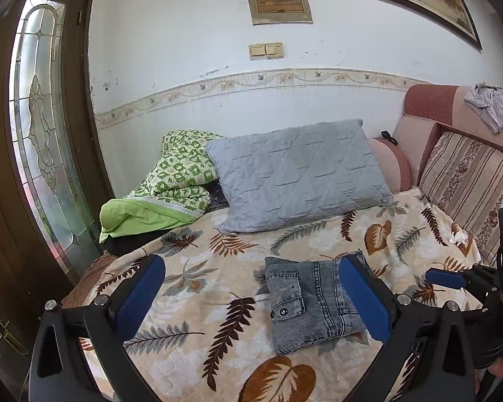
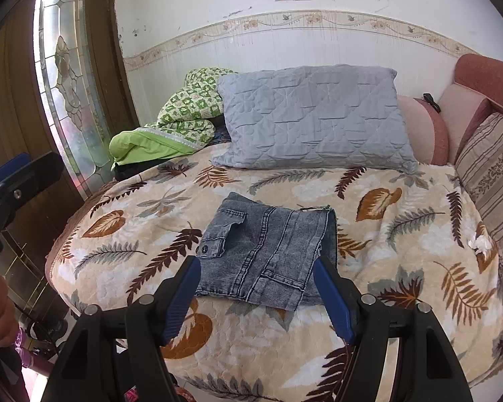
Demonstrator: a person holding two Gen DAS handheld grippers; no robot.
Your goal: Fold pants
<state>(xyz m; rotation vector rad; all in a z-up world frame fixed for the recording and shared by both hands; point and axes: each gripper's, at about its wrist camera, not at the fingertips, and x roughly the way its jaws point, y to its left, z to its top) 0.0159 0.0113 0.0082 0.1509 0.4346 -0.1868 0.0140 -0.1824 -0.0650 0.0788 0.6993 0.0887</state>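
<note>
Both hand-held grippers — left (image 1: 251, 296), right (image 2: 256, 296) — hover level with fingers spread wide, holding nothing, above the folded pants (image 2: 268, 254), whose 5 o'clock corner one finger hides.

Open leaf-patterned beige blanket (image 2: 402, 261) surrounds the folded grey denim pants (image 2: 268, 251) on every side, with the quilted grey pillow (image 2: 312, 117) and striped cushion (image 2: 493, 167) well apart.

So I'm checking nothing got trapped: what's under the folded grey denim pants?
The folded grey denim pants lie flat on the beige leaf-print blanket, which shows all around them. Whatever lies directly beneath, or inside the folds, is covered.
</note>
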